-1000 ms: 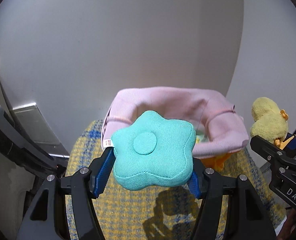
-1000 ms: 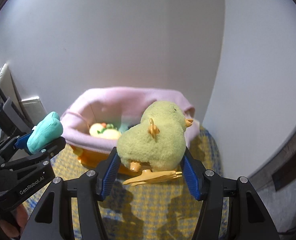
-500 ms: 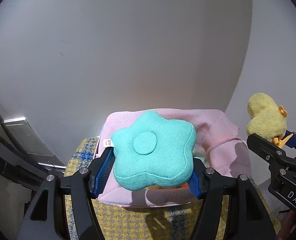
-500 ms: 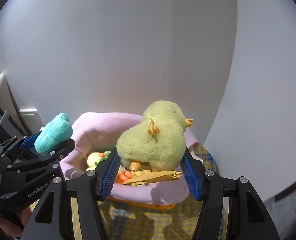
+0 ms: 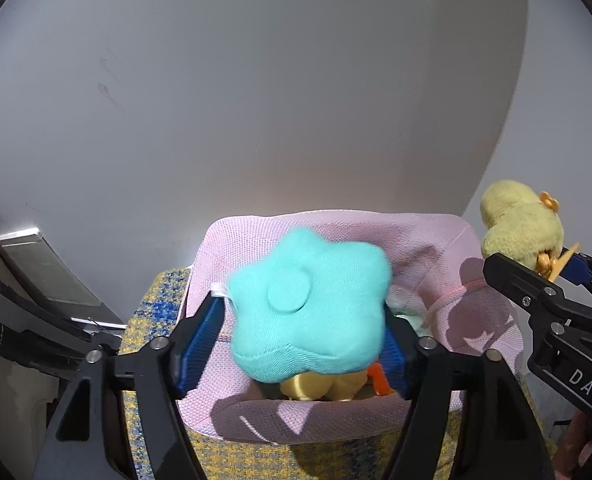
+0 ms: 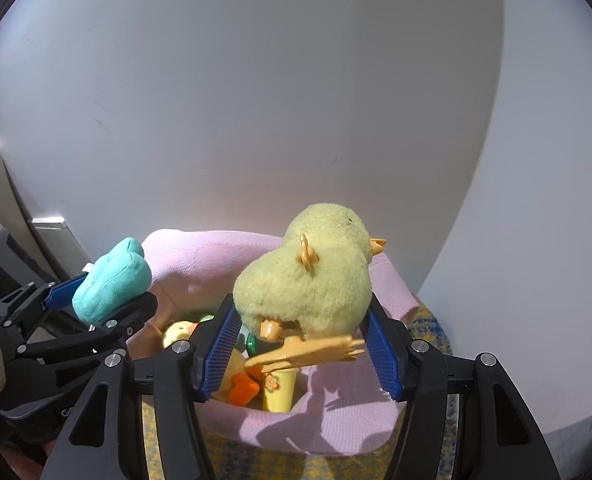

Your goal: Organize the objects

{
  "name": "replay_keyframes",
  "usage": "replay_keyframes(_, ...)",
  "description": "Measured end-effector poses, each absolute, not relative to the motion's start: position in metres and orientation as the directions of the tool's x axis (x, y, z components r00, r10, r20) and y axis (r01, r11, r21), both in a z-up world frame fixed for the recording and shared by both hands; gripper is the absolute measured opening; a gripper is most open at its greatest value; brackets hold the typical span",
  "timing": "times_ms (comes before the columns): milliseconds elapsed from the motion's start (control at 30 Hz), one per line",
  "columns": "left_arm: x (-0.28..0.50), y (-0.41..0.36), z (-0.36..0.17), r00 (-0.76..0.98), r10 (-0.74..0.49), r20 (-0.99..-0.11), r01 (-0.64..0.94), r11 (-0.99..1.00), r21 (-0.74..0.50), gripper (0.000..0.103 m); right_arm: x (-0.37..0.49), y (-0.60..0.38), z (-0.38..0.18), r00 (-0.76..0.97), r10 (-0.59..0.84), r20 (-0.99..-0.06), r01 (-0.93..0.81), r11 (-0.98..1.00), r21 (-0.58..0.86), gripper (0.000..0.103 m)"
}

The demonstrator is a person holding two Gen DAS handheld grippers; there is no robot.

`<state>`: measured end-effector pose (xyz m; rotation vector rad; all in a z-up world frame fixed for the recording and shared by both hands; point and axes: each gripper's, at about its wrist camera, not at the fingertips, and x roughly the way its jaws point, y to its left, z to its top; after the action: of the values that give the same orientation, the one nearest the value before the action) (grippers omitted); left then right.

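A teal star-shaped cushion (image 5: 307, 304) hangs blurred over the pink fabric basket (image 5: 335, 218). It lies between the jaws of my left gripper (image 5: 301, 314), which are opening, and a gap shows beside the left pad. In the right wrist view the star (image 6: 112, 284) sits on the left gripper (image 6: 96, 300). A fuzzy yellow chick (image 6: 307, 280) with orange feet sits between the blue pads of my right gripper (image 6: 299, 304). Those jaws are just starting to open, and the pads still touch the chick. It hovers over the basket's (image 6: 216, 240) right half.
Inside the basket lie a small yellow cup (image 6: 280, 392), an orange piece (image 6: 242, 390) and a little yellow toy (image 6: 180, 330). The basket stands on a yellow-and-blue plaid cloth (image 5: 152, 312), close to a white wall. A grey ledge (image 5: 44, 272) runs at the left.
Both grippers moved forward until they stand over the basket. The left jaws widened and the star slipped loose and blurred. The chick stays between the right pads.
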<state>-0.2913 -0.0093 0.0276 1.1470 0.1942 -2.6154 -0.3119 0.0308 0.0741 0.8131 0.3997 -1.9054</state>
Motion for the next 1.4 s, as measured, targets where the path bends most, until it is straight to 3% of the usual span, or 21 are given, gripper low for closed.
replay_keyframes(33, -0.291, -0.011, 0.027, -0.647, -0.202, -0.735, 0.31, -0.95, -0.013, 0.093, -0.312, 0.031, 0.074, -0.29, -0.666, -0.688, 0.885, -0.459, 0.072, 0.065)
replay_keyframes(67, -0.29, -0.012, 0.028, -0.652, -0.206, -0.73, 0.317, -0.948, -0.016, 0.096, -0.313, 0.031, 0.074, -0.295, -0.667, -0.685, 0.884, -0.462, 0.069, 0.071)
replay_keyframes(133, -0.289, -0.015, 0.028, -0.657, -0.206, -0.725, 0.325, -0.946, -0.025, 0.098, -0.314, 0.032, 0.075, -0.307, -0.667, -0.679, 0.88, -0.471, 0.065, 0.081)
replay_keyframes(200, -0.29, -0.022, 0.026, -0.654, -0.203, -0.728, 0.331, -0.943, -0.034, 0.103, -0.316, 0.034, 0.076, -0.312, -0.668, -0.676, 0.876, -0.478, 0.068, 0.083)
replay_keyframes(333, -0.286, -0.024, 0.028, -0.657, -0.196, -0.728, 0.339, -0.939, -0.053, 0.103, -0.32, 0.038, 0.076, -0.322, -0.657, -0.681, 0.866, -0.496, 0.07, 0.09)
replay_keyframes(900, -0.25, -0.01, 0.059, -0.673, -0.25, -0.696, 0.351, -0.937, -0.003, 0.103, -0.3, 0.056, 0.092, -0.33, -0.654, -0.681, 0.868, -0.494, 0.054, 0.091)
replay_keyframes(1400, -0.193, 0.006, 0.068, -0.635, -0.272, -0.723, 0.368, -0.929, 0.025, 0.103, -0.26, 0.095, 0.099, -0.316, -0.633, -0.707, 0.878, -0.478, 0.036, 0.096)
